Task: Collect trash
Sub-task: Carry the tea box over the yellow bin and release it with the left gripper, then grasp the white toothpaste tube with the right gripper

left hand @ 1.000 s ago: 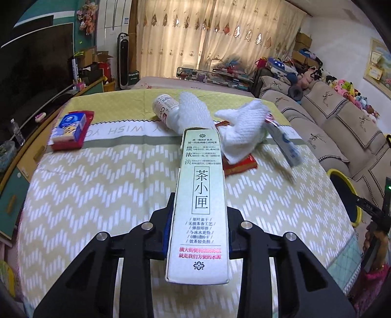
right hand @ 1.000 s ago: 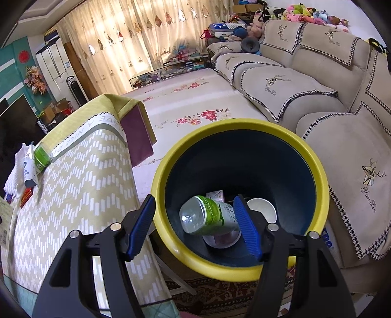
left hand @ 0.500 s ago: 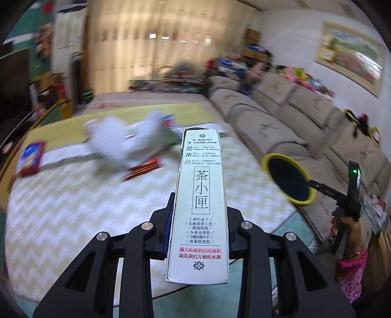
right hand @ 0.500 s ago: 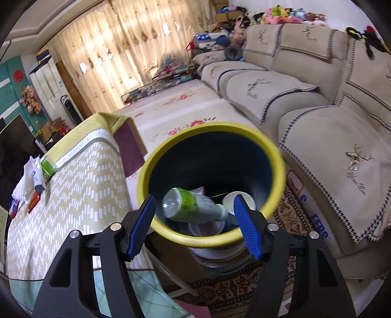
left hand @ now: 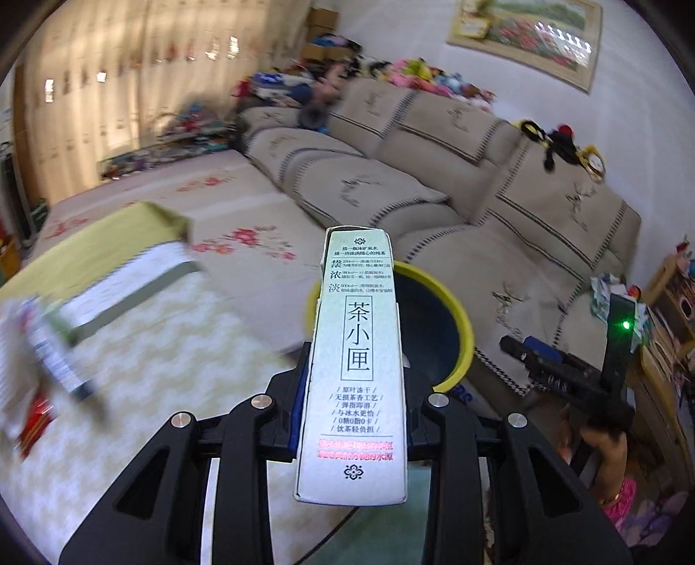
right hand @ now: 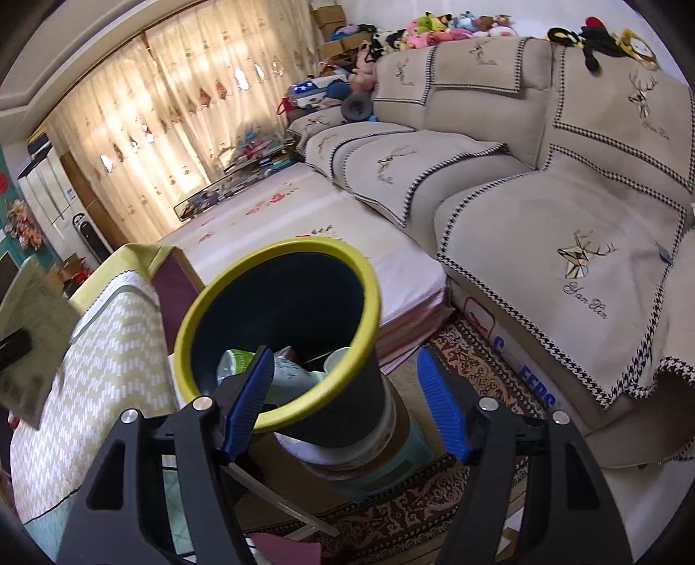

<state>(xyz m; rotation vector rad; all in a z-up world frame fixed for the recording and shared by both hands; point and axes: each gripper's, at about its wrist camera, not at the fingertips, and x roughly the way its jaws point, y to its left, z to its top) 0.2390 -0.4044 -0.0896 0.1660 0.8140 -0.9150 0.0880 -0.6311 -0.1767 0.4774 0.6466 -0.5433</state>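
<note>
the left gripper [left hand: 352, 413] is clamping one tall pale-green tea carton [left hand: 354, 369], its two black arms pressing the carton's sides while the printed face is pointing up and forward. the carton's far end is overlapping, in this view, the near rim of one yellow-rimmed dark bin [left hand: 460, 330], which is standing on the floor just beside the table edge. the right gripper [right hand: 347, 404] is hanging with its two blue-padded fingers [right hand: 249, 404] spread wide and holding nothing, the left pad sitting in front of the bin's [right hand: 278, 256] rim. inside the bin, one green-labelled plastic bottle [right hand: 234, 363] and one white cup [right hand: 336, 358] are showing; other scraps are too hidden to count. one table [right hand: 117, 347] under a chevron-patterned cloth is lying to the left, and some blurred items [left hand: 39, 369] are lying at its far left, too smeared to count. one long beige sofa [right hand: 543, 195] is running along the right, with a row of plush toys [right hand: 451, 26] on its back, too many and too small to count.
</note>
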